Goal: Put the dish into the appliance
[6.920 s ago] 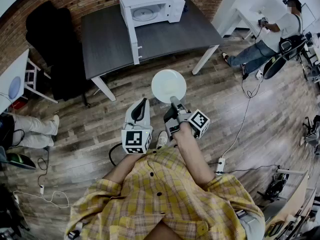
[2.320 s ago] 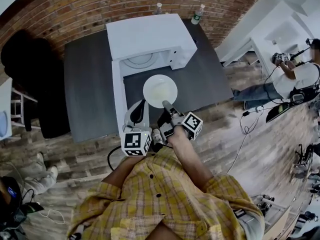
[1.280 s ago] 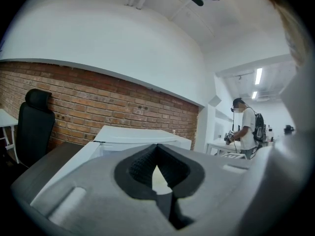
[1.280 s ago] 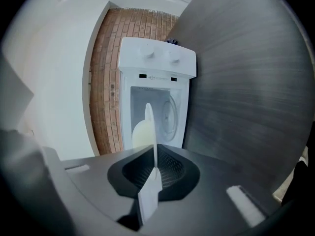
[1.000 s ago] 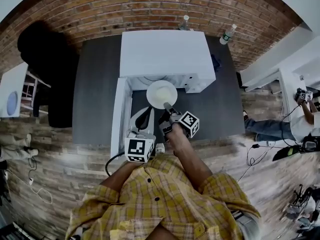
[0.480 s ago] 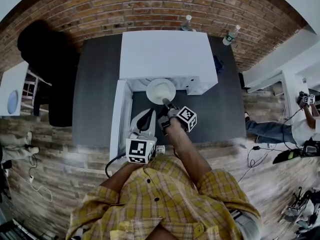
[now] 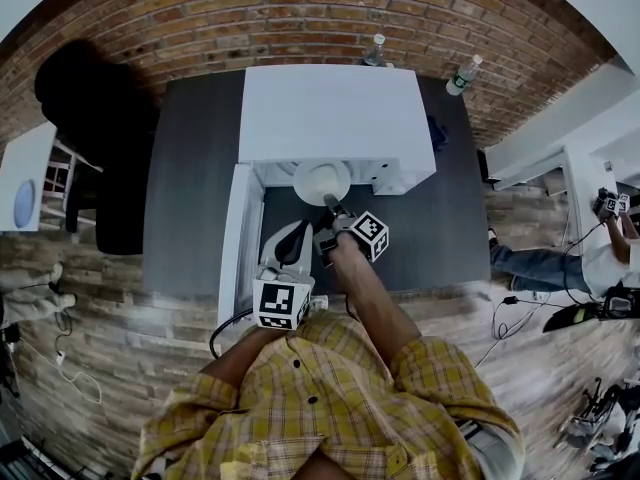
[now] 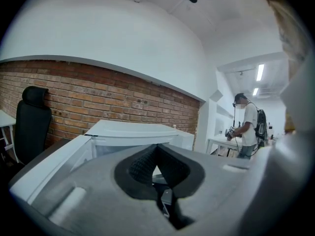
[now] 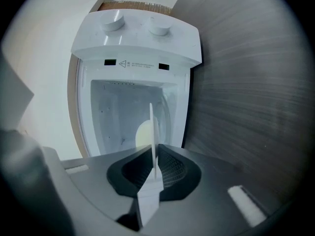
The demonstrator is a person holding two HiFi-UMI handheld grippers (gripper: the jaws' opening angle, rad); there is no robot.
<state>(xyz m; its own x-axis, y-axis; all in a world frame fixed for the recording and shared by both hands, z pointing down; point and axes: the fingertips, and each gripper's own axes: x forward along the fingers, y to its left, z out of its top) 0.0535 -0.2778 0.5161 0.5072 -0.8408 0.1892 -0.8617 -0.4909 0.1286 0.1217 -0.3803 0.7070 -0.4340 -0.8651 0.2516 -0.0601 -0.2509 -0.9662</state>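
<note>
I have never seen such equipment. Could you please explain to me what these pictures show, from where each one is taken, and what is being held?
There is no robot: a person holds a two-jaw gripper in each hand. One picture comes from a camera on the person's head, looking steeply down. The other two come from cameras riding on the grippers, looking along their jaws. On the dark table stands a white microwave with its door open. A bottle and a second bottle stand at the table's far edge. The right gripper clamps a white plate by its rim, partly inside the microwave's opening. Its jaws have just opened a little, yet the pads press on the plate. The left gripper is shut and empty.
</note>
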